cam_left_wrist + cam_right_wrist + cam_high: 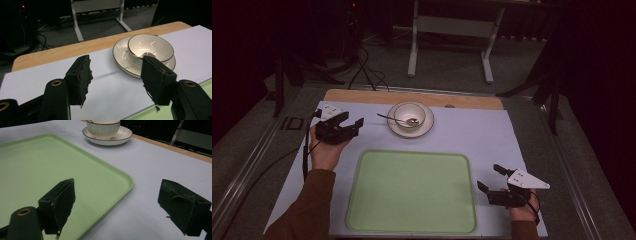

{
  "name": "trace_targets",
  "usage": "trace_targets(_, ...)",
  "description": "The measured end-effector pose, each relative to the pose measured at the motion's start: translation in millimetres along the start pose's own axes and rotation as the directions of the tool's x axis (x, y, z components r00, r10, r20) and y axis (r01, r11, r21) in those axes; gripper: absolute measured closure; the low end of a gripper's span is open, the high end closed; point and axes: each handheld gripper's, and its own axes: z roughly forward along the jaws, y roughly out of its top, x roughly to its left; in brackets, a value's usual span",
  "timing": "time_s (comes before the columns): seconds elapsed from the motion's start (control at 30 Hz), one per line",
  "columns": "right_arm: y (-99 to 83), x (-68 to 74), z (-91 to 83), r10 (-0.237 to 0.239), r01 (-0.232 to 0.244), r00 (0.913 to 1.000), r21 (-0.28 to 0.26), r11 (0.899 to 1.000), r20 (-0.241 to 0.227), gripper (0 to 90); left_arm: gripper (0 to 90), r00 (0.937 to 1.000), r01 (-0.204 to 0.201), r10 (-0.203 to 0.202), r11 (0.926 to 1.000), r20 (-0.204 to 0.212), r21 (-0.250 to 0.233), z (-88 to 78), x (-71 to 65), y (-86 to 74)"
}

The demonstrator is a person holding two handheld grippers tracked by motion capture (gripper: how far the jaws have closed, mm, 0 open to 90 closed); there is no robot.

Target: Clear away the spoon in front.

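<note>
1. White bowl [410, 114], spoon [388, 118] inside, sits on saucer [427, 131] at far bench edge.
2. Left gripper [354, 126]: fingers released, empty; bowl lies just right, nearer this hand.
3. Right gripper [490, 179]: fingers released, beside tray [412, 220].

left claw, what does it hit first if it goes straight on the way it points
Probably the plate under the bowl: the open left claw points at them over bare mat, nothing between. Its height over the mat is unclear, so it could meet the bowl instead.
</note>
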Motion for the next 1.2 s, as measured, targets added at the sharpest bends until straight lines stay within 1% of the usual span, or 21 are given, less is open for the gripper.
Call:
trace_targets(0.07, 0.0, -0.3, 0.0, 0.000, 0.000, 1.0000, 0.000, 1.000, 0.000, 14.0, 41.7, 1.0000, 0.003, -0.003, 1.0000, -0.001, 0.006, 4.8, -0.4, 0.7)
trace_targets(0.13, 0.0, -0.3, 0.2, -0.001, 0.001, 1.0000, 0.001, 1.000, 0.001, 14.0, 42.1, 0.9999, 0.008, -0.008, 0.9999, 0.006, 0.008, 9.8, -1.0, 1.4)
trace_targets(0.33, 0.1, -0.1, 0.1, -0.002, 0.002, 1.0000, -0.001, 1.000, -0.002, 14.0, 43.7, 1.0000, 0.002, -0.002, 0.9995, 0.009, 0.032, 24.0, -4.0, 4.6)
trace_targets(0.37, 0.1, -0.2, 0.0, -0.001, 0.001, 1.0000, -0.001, 1.000, -0.002, 14.0, 43.7, 0.9999, -0.002, 0.002, 0.9993, 0.010, 0.037, 26.6, -4.2, 5.6)
trace_targets(0.47, 0.3, -0.2, 0.0, -0.001, 0.001, 1.0000, -0.002, 1.000, -0.002, 14.0, 43.7, 0.9992, -0.039, 0.039, 0.9974, 0.001, 0.061, 34.7, -4.7, 8.5)
trace_targets(0.53, 0.3, -0.1, 0.0, -0.003, 0.003, 1.0000, -0.002, 1.000, -0.002, 14.0, 43.8, 0.9990, -0.046, 0.045, 0.9965, 0.005, 0.070, 39.1, -3.9, 10.3)
trace_targets(0.63, 0.3, -0.4, 0.2, -0.002, 0.002, 1.0000, -0.001, 1.000, -0.001, 14.0, 44.9, 0.9995, -0.032, 0.032, 0.9969, 0.007, 0.071, 44.9, -2.0, 11.8)
trace_targets(0.67, 0.3, -0.3, 0.2, -0.002, 0.002, 1.0000, -0.001, 1.000, -0.002, 14.0, 45.1, 0.9998, -0.021, 0.020, 0.9971, 0.009, 0.074, 47.1, -1.5, 12.0)
trace_targets(0.73, 0.4, -0.3, 0.0, -0.002, 0.002, 1.0000, -0.002, 1.000, -0.002, 14.0, 45.6, 0.9998, -0.004, 0.002, 0.9971, 0.020, 0.077, 50.9, -0.6, 11.6)
trace_targets(0.8, 0.4, -0.4, 0.0, -0.004, 0.004, 1.0000, -0.004, 1.000, -0.002, 14.0, 47.0, 0.9998, 0.000, -0.002, 0.9969, 0.022, 0.078, 52.5, -0.4, 11.4)
trace_targets(0.87, 0.4, -0.4, 0.1, -0.003, 0.003, 1.0000, -0.002, 1.000, -0.002, 14.0, 48.0, 0.9994, 0.015, -0.017, 0.9967, 0.030, 0.080, 57.0, 0.1, 10.8)
trace_targets(0.97, 0.5, -0.2, 0.4, -0.006, 0.006, 1.0000, -0.001, 1.000, -0.003, 14.0, 49.7, 0.9990, 0.017, -0.020, 0.9959, 0.039, 0.089, 62.5, 0.4, 9.8)
trace_targets(1.1, 0.5, -0.3, 0.4, -0.005, 0.005, 1.0000, 0.000, 1.000, -0.003, 14.0, 51.3, 0.9976, 0.030, -0.036, 0.9950, 0.060, 0.095, 68.3, -0.2, 8.3)
trace_targets(1.2, 0.5, -0.4, 0.5, -0.005, 0.005, 1.0000, 0.002, 1.000, -0.004, 14.0, 52.4, 0.9965, 0.029, -0.037, 0.9941, 0.075, 0.105, 72.5, -2.1, 7.8)
